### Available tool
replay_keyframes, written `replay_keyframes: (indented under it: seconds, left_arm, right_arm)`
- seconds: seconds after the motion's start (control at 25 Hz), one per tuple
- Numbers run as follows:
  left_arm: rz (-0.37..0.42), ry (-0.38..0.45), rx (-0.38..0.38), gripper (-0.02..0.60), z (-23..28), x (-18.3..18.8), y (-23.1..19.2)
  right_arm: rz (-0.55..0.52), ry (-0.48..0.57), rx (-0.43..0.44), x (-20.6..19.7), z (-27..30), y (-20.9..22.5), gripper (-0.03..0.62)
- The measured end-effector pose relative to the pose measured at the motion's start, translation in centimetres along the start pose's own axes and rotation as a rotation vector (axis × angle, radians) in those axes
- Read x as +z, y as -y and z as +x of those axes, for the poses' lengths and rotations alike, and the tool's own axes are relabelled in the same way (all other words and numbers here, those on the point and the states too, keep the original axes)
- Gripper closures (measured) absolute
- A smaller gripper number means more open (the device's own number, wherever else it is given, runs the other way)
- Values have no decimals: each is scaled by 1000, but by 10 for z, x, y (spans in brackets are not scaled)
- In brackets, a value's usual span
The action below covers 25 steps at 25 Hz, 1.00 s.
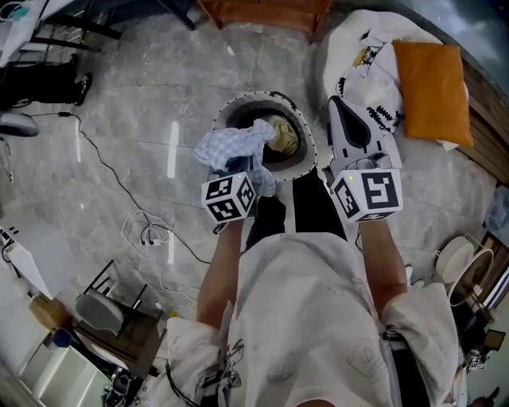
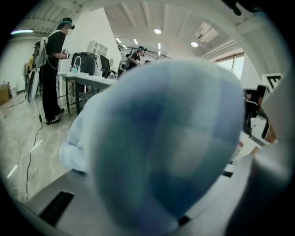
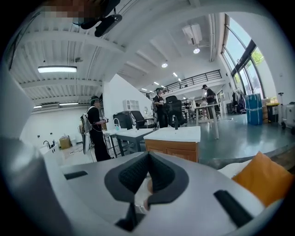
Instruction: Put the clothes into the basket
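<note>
A round basket (image 1: 305, 156) stands on the marble floor ahead of me, with a tan garment (image 1: 283, 133) lying inside it. My left gripper (image 1: 238, 165) is shut on a crumpled blue-and-white checked cloth (image 1: 232, 146), which hangs over the basket's near left rim. In the left gripper view this checked cloth (image 2: 170, 143) fills the picture and hides the jaws. My right gripper (image 1: 339, 105) is to the right of the basket, with its jaws shut and nothing between them (image 3: 147, 159). Beyond it lies a white garment with black print (image 1: 374, 89).
An orange cushion (image 1: 432, 86) rests on the white pile at the right. Cables (image 1: 145, 230) trail over the floor on the left, near a grey chair (image 1: 102, 310). A wooden cabinet (image 1: 266, 11) stands beyond the basket. People stand at desks (image 3: 94, 133) farther off.
</note>
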<state>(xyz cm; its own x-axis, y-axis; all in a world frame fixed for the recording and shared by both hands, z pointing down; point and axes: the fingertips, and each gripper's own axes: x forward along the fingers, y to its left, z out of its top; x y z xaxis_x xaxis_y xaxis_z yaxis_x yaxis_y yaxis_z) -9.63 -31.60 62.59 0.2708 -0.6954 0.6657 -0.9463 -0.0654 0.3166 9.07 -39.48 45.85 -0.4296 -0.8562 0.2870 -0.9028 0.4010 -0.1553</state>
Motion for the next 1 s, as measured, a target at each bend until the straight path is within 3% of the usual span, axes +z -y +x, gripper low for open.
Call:
replay_keyframes:
  seconds: [0.16,0.4,1.0]
  left_arm:
    - [-86,-128,46,480,35,-57,-23]
    - [-147,-332,111,480,80,-129,-51]
    - [-311,-578,118,472,130,-202,-44]
  right_arm:
    - [2,-41,9,-22,8,6,606]
    - [3,-71,16,-55,19,10,606]
    - [-28,-22,31,-76,32,4,606]
